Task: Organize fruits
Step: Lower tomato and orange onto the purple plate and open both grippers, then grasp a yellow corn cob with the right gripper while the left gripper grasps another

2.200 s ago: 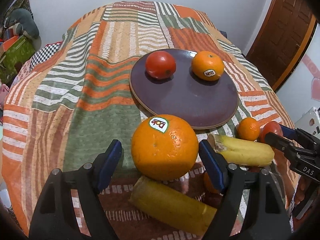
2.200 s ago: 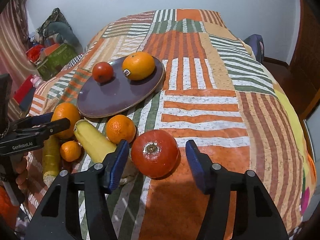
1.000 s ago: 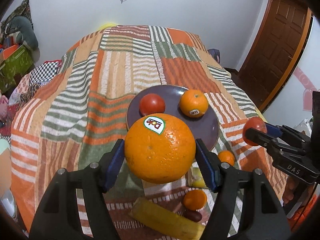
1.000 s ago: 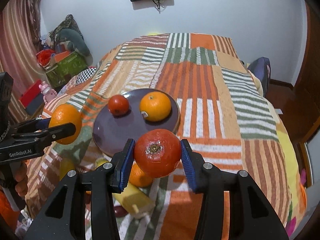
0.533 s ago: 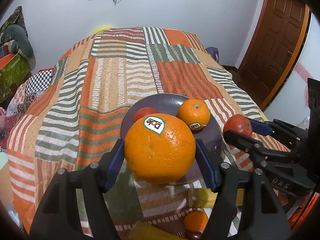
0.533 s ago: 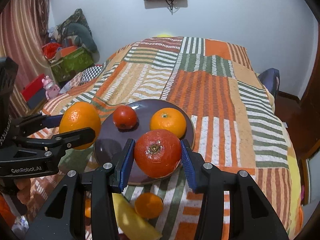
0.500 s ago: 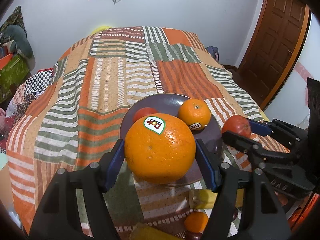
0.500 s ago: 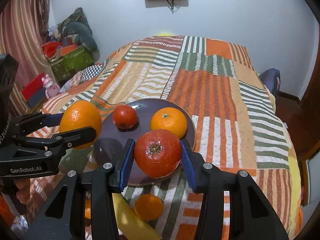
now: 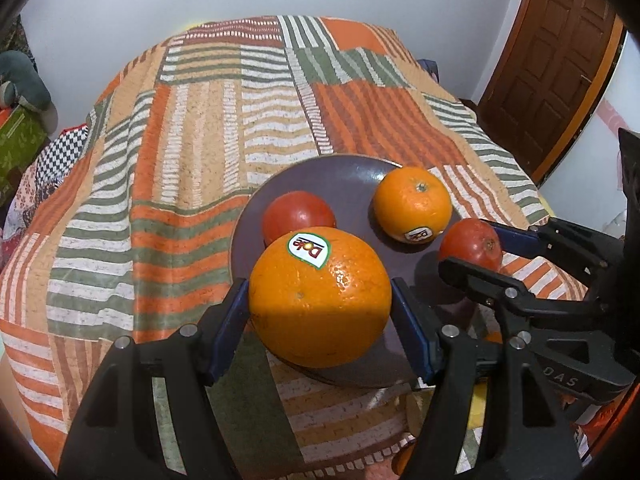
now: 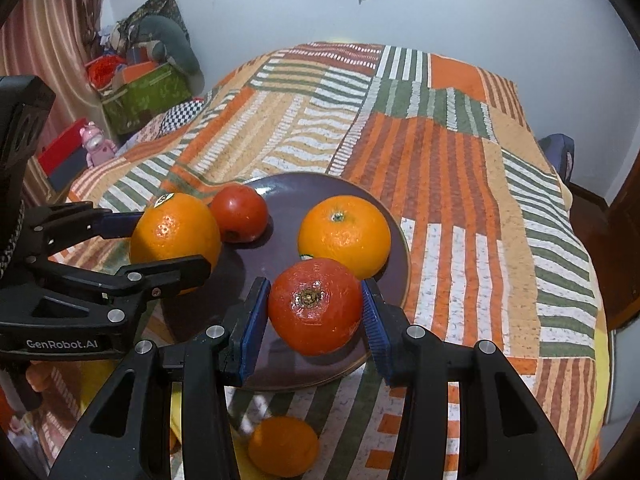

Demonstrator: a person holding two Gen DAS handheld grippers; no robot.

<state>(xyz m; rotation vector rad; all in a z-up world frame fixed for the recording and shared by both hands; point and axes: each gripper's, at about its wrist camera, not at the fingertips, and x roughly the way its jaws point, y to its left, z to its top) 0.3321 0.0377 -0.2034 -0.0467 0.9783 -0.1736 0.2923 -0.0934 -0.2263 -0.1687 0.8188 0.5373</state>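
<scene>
Orange (image 9: 319, 298) pinched in left gripper (image 9: 319, 312), tomato (image 10: 315, 306) in right gripper (image 10: 316, 318), both now nearer plate (image 10: 402, 248).

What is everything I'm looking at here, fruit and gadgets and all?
Plate: one, dark purple, on the bedspread.
Orange: one, orange, resting on the plate's far right.
Tomato: one, red, resting on the plate's far left.
Dole orange: one, orange, held above the plate's near left edge.
Red fruit: one, red-orange, held above the plate's near side.
Small orange: one, orange, on the bedspread nearer than the plate.
Bedspread: one, striped orange, green and white patchwork, covering the bed.
Left hand-held gripper: black with blue pads, clamping the Dole orange.
Right hand-held gripper: black with blue pads, clamping the red fruit.
</scene>
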